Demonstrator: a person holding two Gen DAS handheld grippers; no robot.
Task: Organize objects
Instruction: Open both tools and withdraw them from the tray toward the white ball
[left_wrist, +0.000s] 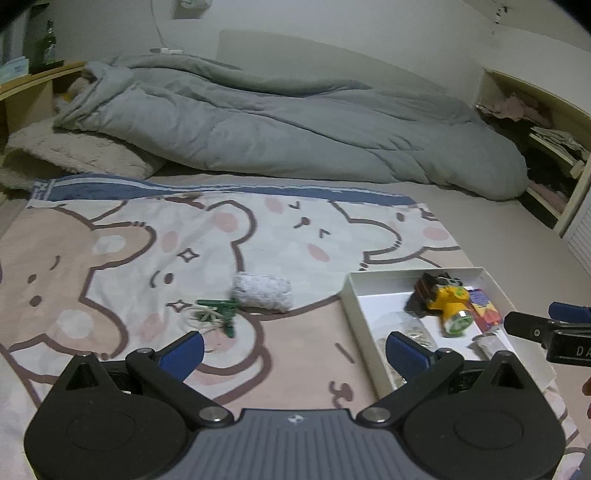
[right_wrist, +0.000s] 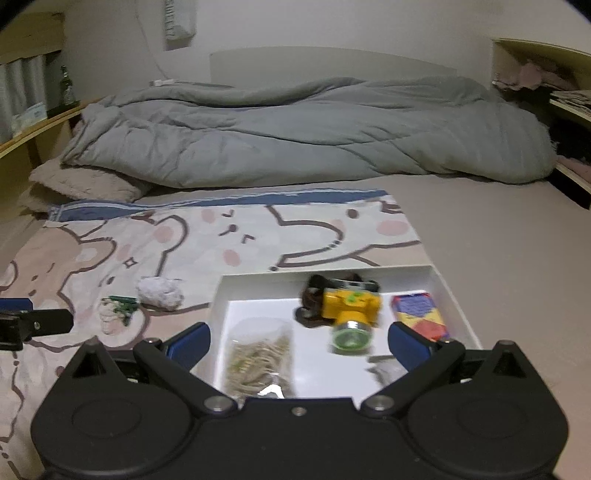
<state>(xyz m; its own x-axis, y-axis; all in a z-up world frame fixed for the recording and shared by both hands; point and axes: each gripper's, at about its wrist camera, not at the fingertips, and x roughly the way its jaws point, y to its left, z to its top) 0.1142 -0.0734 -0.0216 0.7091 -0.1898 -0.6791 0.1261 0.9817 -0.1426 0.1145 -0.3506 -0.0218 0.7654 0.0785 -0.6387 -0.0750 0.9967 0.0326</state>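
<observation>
A white tray (right_wrist: 458, 314) lies on the bear-print blanket; it shows at the right in the left wrist view (left_wrist: 356, 306). In it are a yellow headlamp (right_wrist: 351, 310) (left_wrist: 448, 301), a colourful small box (right_wrist: 419, 315) (left_wrist: 485, 310) and a clear bag of beige pieces (right_wrist: 258, 354) (left_wrist: 402, 328). A grey-white fuzzy roll (left_wrist: 263, 291) (right_wrist: 160, 291) and a green toy with rubber bands (left_wrist: 218, 314) (right_wrist: 120, 308) lie on the blanket left of the tray. My left gripper (left_wrist: 295, 354) is open and empty above the blanket. My right gripper (right_wrist: 299, 341) is open and empty over the tray.
A rumpled grey duvet (left_wrist: 288, 125) and a beige pillow (left_wrist: 74, 151) lie across the far side of the bed. Wooden shelves stand at both sides, with a green bottle (left_wrist: 46, 46) on the left one.
</observation>
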